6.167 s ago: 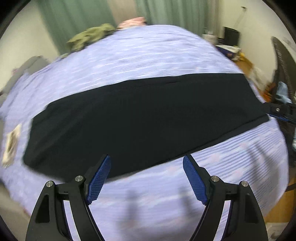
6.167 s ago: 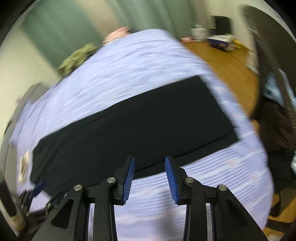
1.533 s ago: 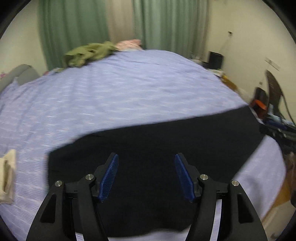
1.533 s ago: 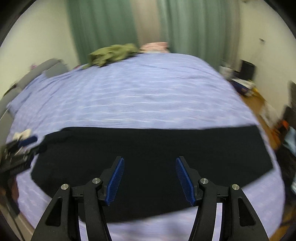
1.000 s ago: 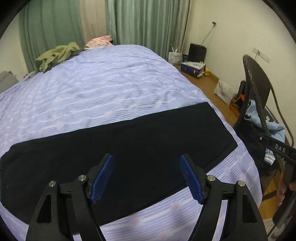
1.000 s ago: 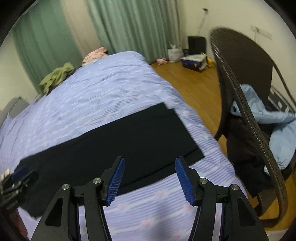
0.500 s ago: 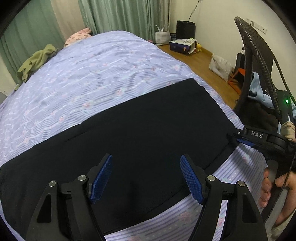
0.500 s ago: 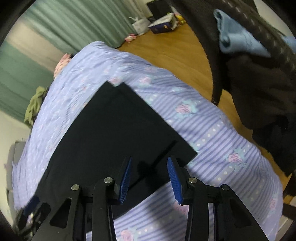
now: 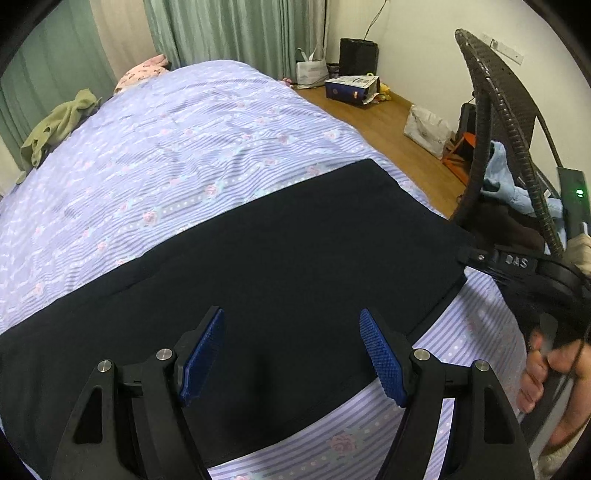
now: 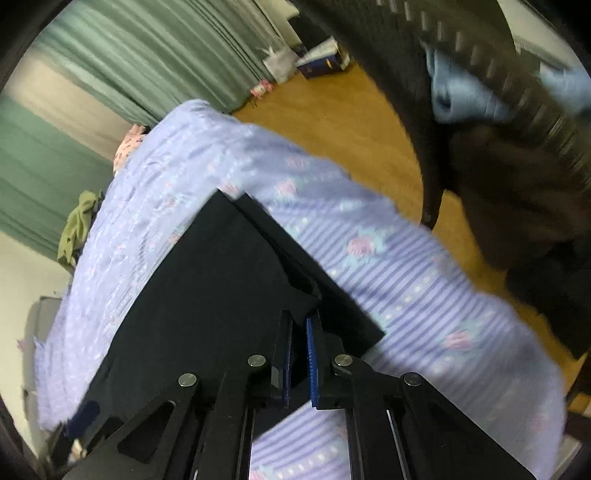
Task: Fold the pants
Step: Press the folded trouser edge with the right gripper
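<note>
Black pants [image 9: 280, 266] lie spread flat across the near part of a bed [image 9: 192, 140] covered in a lilac striped sheet with small pink roses. They run as a long dark band from the near left edge toward the right side of the bed.

The right gripper [image 10: 298, 332] sits at the right end of the pants, its blue-padded fingers [image 10: 312, 354] drawn nearly together around the edge of the black cloth, which rises in a small fold at their tips. In the left wrist view this gripper [image 9: 517, 264] shows at the right end of the pants.

The left gripper [image 9: 291, 350] hangs above the middle of the pants, its fingers [image 9: 380, 354] spread wide and holding nothing.

Past the right edge of the bed stands a dark wicker chair [image 9: 506, 122] with pale blue clothing [image 9: 498, 173] on it. On the wooden floor [image 9: 373, 114] beyond are bags [image 9: 352, 86]. At the far end of the bed lie an olive garment [image 9: 55, 125] and a pink one [image 9: 142, 70], with green curtains [image 9: 236, 29] behind.
</note>
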A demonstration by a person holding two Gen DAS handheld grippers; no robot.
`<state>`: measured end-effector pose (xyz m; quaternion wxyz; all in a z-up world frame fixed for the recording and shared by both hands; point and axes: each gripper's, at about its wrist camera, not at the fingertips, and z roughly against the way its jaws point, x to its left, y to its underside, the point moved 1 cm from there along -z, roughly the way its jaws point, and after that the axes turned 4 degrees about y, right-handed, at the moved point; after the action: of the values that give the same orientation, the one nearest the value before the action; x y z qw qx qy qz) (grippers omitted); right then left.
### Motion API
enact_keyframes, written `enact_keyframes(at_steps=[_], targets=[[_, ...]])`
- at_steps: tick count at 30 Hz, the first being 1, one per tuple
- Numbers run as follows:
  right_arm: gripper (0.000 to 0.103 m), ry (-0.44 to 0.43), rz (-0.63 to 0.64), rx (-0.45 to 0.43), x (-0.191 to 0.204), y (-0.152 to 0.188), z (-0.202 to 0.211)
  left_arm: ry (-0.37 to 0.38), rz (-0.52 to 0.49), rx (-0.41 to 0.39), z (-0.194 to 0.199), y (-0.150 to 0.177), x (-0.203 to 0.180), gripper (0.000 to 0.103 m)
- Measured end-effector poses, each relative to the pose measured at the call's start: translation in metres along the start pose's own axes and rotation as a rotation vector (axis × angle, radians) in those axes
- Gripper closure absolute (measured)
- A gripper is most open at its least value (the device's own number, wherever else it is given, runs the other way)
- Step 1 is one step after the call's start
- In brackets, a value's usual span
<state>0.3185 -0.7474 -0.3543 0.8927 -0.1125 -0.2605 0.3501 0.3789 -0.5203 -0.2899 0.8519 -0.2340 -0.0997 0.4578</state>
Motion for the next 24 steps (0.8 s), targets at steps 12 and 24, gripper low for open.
enact_keyframes(at_steps=[12,24], targets=[[0.084,0.075,0.060,0.043,-0.017,0.009,-0.008,-0.015,-0.058,0.003,-0.002,0.000,-0.013,0.029],[0.055,-0.056,-0.131,0.079,-0.043,0.025,-0.009,-0.016,-0.031,0.033,-0.012,0.007,-0.012,0.028]])
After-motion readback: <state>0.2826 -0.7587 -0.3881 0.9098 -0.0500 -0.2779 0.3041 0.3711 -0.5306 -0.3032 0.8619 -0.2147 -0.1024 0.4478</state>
